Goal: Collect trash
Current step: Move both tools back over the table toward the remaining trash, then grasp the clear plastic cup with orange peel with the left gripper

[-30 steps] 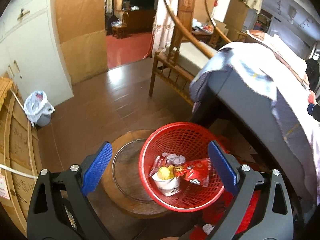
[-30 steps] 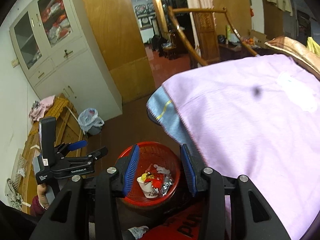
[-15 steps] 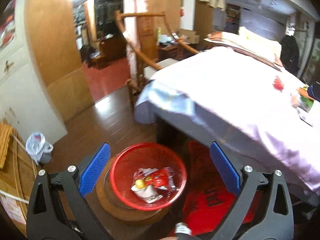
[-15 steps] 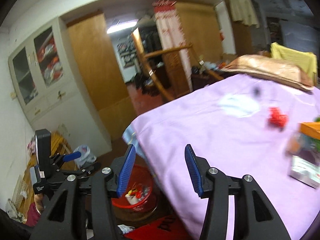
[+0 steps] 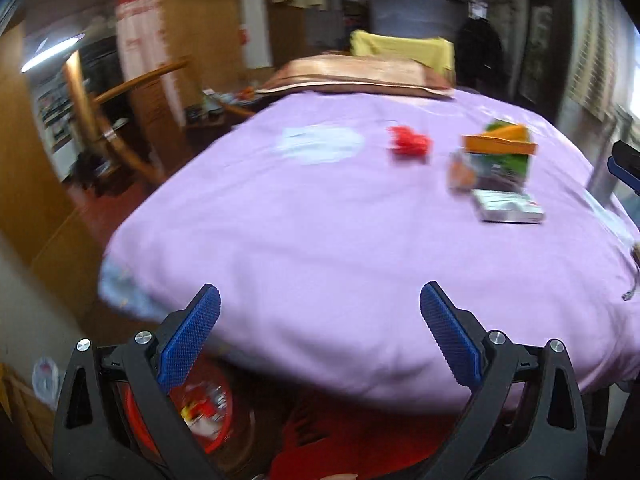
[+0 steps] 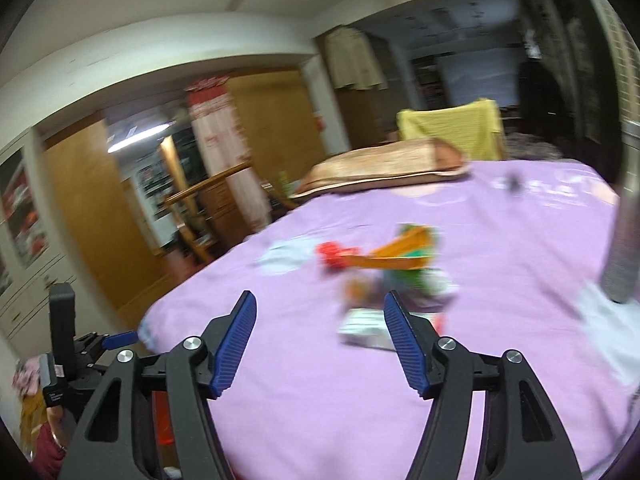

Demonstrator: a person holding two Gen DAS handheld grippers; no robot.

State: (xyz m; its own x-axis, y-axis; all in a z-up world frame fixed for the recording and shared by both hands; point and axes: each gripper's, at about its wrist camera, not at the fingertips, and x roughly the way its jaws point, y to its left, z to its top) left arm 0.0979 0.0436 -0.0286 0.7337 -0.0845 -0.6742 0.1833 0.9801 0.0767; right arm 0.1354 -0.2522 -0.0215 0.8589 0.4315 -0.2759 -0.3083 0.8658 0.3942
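A lilac bed cover [image 5: 320,232] fills both views, blurred by motion. On it lie a red crumpled wrapper [image 5: 410,145] [image 6: 335,255], an orange and green carton [image 5: 500,148] [image 6: 400,260], and a flat silvery packet [image 5: 508,208] [image 6: 362,326]. The red trash basket [image 5: 200,412] with wrappers inside shows low left, behind my left gripper's finger. My left gripper [image 5: 319,328] is open over the bed's near edge, holding nothing. My right gripper [image 6: 319,334] has its jaws opening, nothing between them; the packet lies just beyond its right finger.
A brown pillow [image 5: 352,76] and a yellow cloth [image 5: 400,50] lie at the head of the bed. A wooden chair [image 5: 120,120] and orange-brown doors [image 6: 80,220] stand to the left. The left tool [image 6: 64,356] appears at the right wrist view's lower left.
Both views swung up and right from the red basket on the floor to the bed top. The right gripper's jaws stand wider apart than before. The trash on the cover came into view.
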